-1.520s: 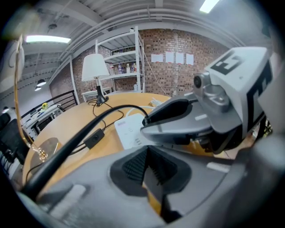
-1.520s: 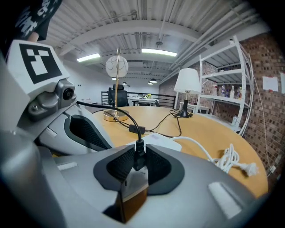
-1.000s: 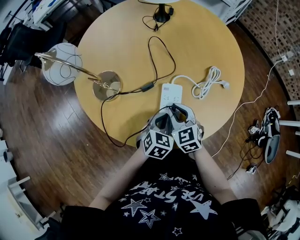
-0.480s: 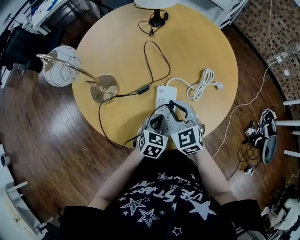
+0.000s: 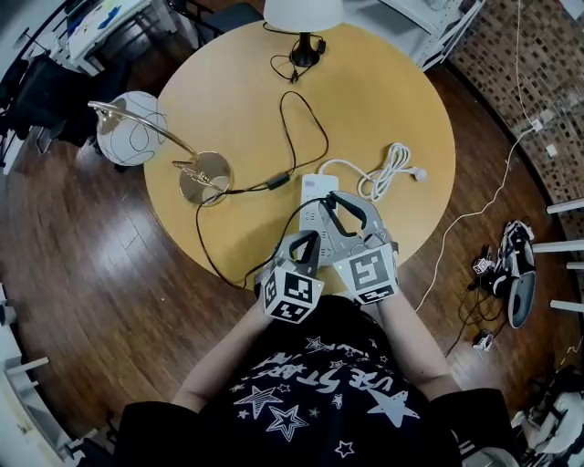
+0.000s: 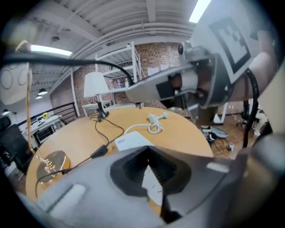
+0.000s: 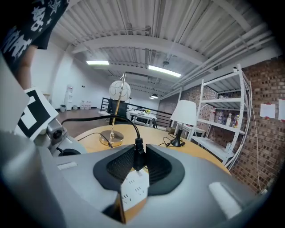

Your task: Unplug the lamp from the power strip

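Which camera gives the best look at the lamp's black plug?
The right gripper view: the black plug sits in the middle, clamped between the right hand-held gripper's pads just over the power strip. The head view shows only its cord running into that gripper; the left gripper view doesn't show the plug.

Round wooden counter [image 5: 401, 100] on a dark wood floor [image 5: 91, 274]

A second lamp, with a white shade [image 5: 304, 11] and a black base [image 5: 307, 49], stands at the counter's far edge. On the floor to the right, a thin white cable [image 5: 474, 212] trails past a black-and-white gadget [image 5: 516, 274]. White shelving [image 7: 225, 118] stands against a brick wall [image 7: 267, 138].
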Demonstrator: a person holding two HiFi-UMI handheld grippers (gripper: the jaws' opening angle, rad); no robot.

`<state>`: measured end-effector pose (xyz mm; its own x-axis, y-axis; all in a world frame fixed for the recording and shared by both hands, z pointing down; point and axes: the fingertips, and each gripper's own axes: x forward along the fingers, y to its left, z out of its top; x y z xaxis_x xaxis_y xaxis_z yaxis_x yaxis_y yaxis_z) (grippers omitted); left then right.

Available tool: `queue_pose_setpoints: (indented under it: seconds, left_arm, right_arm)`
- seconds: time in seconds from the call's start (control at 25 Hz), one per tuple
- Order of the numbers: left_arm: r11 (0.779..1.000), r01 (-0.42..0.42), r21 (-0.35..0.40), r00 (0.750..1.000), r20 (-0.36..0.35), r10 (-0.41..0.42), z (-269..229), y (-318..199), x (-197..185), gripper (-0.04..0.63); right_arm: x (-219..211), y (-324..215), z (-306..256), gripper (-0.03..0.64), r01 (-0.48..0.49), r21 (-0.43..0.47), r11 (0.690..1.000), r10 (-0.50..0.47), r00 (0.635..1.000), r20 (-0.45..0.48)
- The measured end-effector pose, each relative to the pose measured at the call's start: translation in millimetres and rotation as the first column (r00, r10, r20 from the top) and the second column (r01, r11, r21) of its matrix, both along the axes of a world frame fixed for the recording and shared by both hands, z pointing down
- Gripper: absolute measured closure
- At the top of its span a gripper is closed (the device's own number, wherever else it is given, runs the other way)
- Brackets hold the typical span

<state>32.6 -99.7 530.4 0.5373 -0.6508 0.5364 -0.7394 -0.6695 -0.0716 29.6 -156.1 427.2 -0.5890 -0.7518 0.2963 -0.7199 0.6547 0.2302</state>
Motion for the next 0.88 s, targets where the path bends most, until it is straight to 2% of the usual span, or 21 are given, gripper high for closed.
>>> queue_pose_setpoints:
  seconds: [0.12, 0.28, 0.44, 0.56, 0.88]
  left_arm:
    - [0.994, 0.036, 0.1, 0.995, -0.096, -0.026, -47, -5, 1, 0.592]
    - [0.975, 0.061, 0.212, 0.98, -0.199, -0.018, -106, -9, 2, 0.592]
    - [0.945, 0.134, 0.3, 0.953, -0.301, -0.04, -161, -16, -7, 0.592]
    - [0.925, 0.179, 0.336, 0.945, -0.32, -0.066, -180, -26, -19, 0.592]
    - [0.905, 0.227, 0.359, 0.94, -0.325, -0.106, -192, -40, -29, 0.592]
  right_arm:
    - [1, 0, -25, 0.537, -0.013, 0.022, 1.0, 0.011, 0.997, 0.076]
    - [10, -5, -47, 0.537, -0.066, 0.032, 0.997, 0.059, 0.981, 0.184]
    - [22, -8, -68, 0.537, -0.115, 0.03, 0.993, 0.104, 0.961, 0.256]
    - [27, -7, -79, 0.537, -0.133, 0.035, 0.991, 0.116, 0.947, 0.299]
    - [25, 1, -84, 0.535, -0.138, 0.058, 0.989, 0.114, 0.944, 0.311]
